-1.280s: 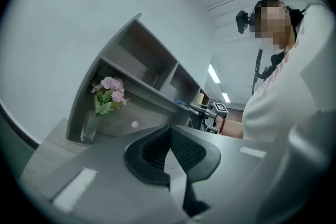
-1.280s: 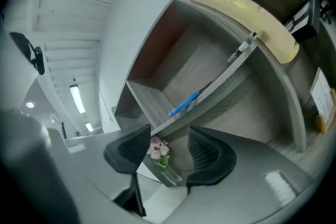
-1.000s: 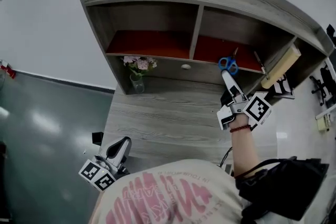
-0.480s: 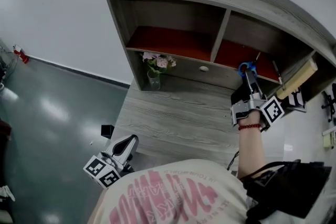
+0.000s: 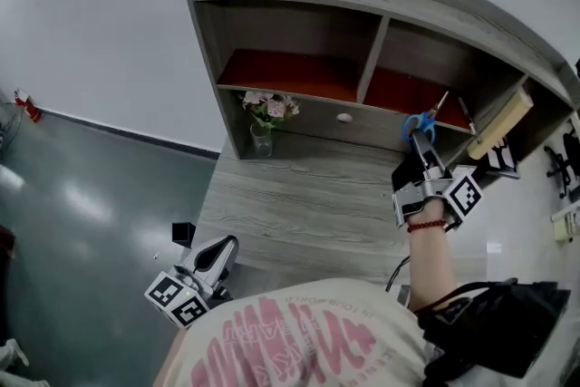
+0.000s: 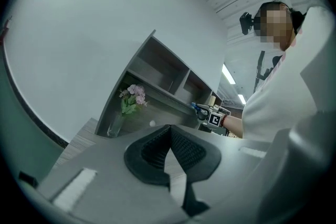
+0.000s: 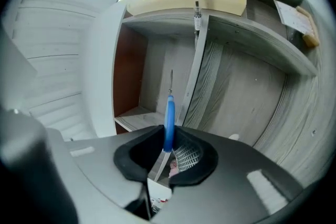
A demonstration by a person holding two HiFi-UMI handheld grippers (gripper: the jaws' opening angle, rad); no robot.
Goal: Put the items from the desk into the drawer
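Between my ribbed black pads [image 7: 187,157], the scissors [image 7: 168,119] are smooth blue plastic; the desk [image 5: 299,204] is matt grey wood.

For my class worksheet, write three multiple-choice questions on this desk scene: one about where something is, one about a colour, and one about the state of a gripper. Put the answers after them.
1. Where does the flower vase stand?
A. on a chair
B. in a basket
C. on the desk, below the left compartment

2. What colour are the handles of the scissors?
A. red
B. blue
C. yellow

3. How is the right gripper?
A. shut on the scissors
B. open and empty
C. shut on the flower vase

Answers:
1 C: the vase stands on the wooden top under the left opening.
2 B: blue loops show in the head view, and a blue handle shows in the right gripper view.
3 A: in the right gripper view, the blue handle sits clamped between its jaws.
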